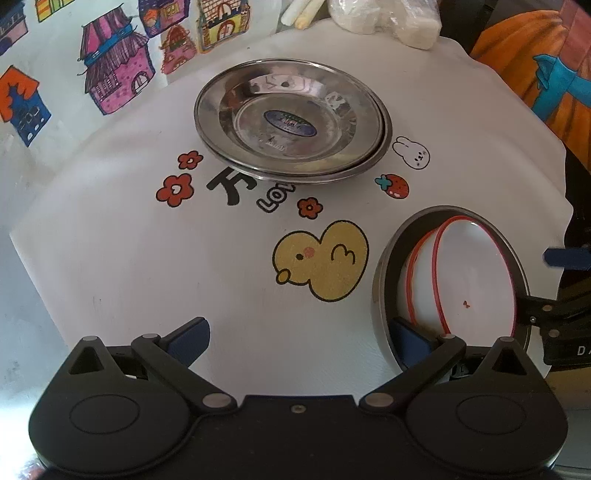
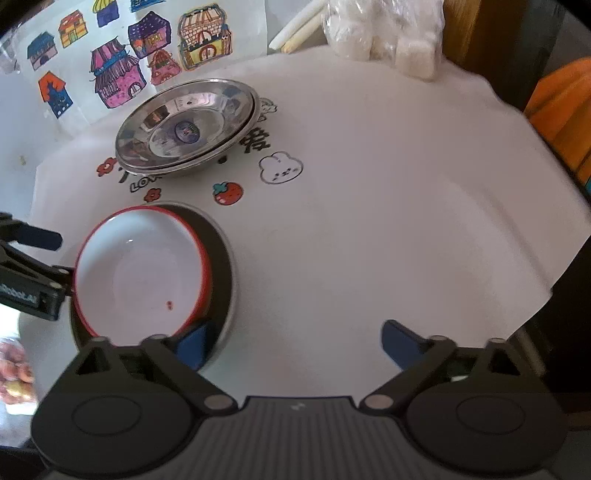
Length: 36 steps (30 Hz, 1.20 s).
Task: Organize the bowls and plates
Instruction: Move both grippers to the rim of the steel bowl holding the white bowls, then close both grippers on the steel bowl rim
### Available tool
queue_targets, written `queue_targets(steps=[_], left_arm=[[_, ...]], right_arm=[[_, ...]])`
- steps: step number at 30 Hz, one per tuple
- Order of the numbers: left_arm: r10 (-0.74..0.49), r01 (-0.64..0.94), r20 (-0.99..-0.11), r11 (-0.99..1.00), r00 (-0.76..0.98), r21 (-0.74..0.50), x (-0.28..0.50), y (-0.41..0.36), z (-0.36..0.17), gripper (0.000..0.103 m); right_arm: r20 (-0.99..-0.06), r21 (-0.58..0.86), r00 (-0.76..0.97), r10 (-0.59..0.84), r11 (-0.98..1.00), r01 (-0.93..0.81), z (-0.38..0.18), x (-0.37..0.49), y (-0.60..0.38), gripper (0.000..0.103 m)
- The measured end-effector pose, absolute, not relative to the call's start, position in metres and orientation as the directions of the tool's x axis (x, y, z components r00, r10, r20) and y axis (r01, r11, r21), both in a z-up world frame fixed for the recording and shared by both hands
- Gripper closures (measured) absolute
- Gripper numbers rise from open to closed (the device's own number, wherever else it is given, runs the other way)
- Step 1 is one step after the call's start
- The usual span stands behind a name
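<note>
left gripper [image 1: 299, 332]: jaws apart; right gripper [image 2: 291, 339]: jaws apart; red-rimmed bowls [image 1: 476, 273] in dark pan [image 1: 380, 280]; steel plates [image 1: 291, 118] on worktop [image 1: 147, 258]

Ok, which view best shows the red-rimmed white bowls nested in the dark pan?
The left wrist view: both red-rimmed white bowls show separate rims inside the dark pan. The right wrist view shows the bowls mostly as one rim.

surface: white cartoon-print tablecloth [image 1: 147, 258] | on it: stacked steel plates [image 1: 291, 118], dark bowl [image 1: 380, 280], wrapped white packs [image 2: 384, 33]
</note>
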<state>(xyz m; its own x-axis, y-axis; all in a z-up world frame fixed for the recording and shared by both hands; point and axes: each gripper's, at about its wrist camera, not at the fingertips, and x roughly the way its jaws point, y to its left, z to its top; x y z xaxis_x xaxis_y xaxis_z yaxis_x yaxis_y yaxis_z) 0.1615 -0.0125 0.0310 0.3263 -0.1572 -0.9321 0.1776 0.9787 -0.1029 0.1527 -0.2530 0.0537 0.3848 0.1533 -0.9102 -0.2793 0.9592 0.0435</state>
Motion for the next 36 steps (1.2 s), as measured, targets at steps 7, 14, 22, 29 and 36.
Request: queue_targets(steps=[7, 14, 22, 29, 36], left_arm=[[-0.143, 0.193, -0.931, 0.978, 0.337, -0.08, 0.161, -0.015, 0.032, 0.001], [-0.138, 0.196, -0.93, 0.978, 0.341, -0.073, 0.16, -0.016, 0.034, 0.001], [-0.185, 0.214, -0.923, 0.97, 0.339, -0.116, 0.158, -0.014, 0.037, 0.016], [-0.217, 0.259, -0.913, 0.957, 0.346, -0.129, 0.151, -0.023, 0.044, 0.039], [-0.235, 0.289, -0.909, 0.948, 0.344, -0.135, 0.149, -0.033, 0.048, 0.066]], right_arm=[[-0.912, 0.092, 0.362, 0.192, 0.957, -0.275, 0.055, 0.152, -0.251, 0.026], [-0.907, 0.159, 0.346, 0.241, 0.956, -0.247, 0.057, 0.15, -0.251, 0.045], [-0.897, 0.2, 0.346, 0.274, 0.951, -0.234, 0.058, 0.148, -0.244, 0.069], [-0.892, 0.222, 0.348, 0.288, 0.95, -0.218, 0.059, 0.145, -0.243, 0.076], [-0.899, 0.225, 0.336, 0.28, 0.955, -0.195, 0.058, 0.147, -0.244, 0.073]])
